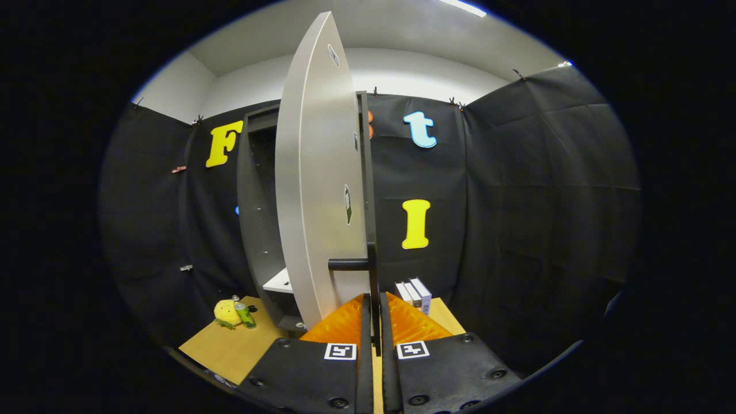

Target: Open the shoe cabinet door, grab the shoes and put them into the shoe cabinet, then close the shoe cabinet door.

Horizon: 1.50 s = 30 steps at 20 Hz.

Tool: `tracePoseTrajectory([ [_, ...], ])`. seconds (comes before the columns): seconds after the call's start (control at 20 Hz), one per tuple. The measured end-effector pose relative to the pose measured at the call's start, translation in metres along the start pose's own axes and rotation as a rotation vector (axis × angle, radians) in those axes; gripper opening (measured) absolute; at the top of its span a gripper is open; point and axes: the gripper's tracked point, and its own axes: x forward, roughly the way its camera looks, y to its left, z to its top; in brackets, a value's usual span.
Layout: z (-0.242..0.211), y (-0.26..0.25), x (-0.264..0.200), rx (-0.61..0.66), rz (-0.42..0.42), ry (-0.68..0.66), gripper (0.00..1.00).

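The gripper point(374, 313) has its two fingers pressed together on the vertical bar of the door handle point(372, 270), so the bar is clamped between them. The handle belongs to the cabinet door point(313, 190), which stands swung open, its edge turned toward the fingers. Behind the door, the shoe cabinet point(259, 218) is open; inside I see one pale shelf point(279, 282) (its contents I cannot tell). Left of the cabinet, on the wooden table point(230, 345), lie a yellow plush toy point(226, 312) and a small green bottle point(244, 314). Right of the door stand some books point(415, 294).
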Motion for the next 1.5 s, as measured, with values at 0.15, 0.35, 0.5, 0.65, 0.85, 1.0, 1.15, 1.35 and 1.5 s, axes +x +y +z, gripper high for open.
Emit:
tracePoseTrajectory([
  [0.15,-0.002,-0.007,-0.002,0.053,0.017,0.019,0.11],
  [0.35,0.0,-0.004,-0.011,0.03,0.017,-0.007,0.11],
  [0.5,0.0,-0.009,-0.027,0.016,-0.004,-0.007,0.11],
  [0.65,-0.008,-0.012,-0.047,0.014,-0.031,0.004,0.14],
  [0.85,-0.02,0.009,-0.076,-0.007,0.007,0.007,0.3],
  [1.0,-0.041,0.042,-0.083,-0.017,0.067,0.058,0.57],
  [1.15,-0.067,0.079,-0.092,-0.039,0.14,0.113,0.88],
  [1.35,-0.102,0.132,-0.083,-0.007,0.235,0.2,0.89],
  [1.5,-0.15,0.161,-0.064,0.014,0.261,0.309,0.91],
])
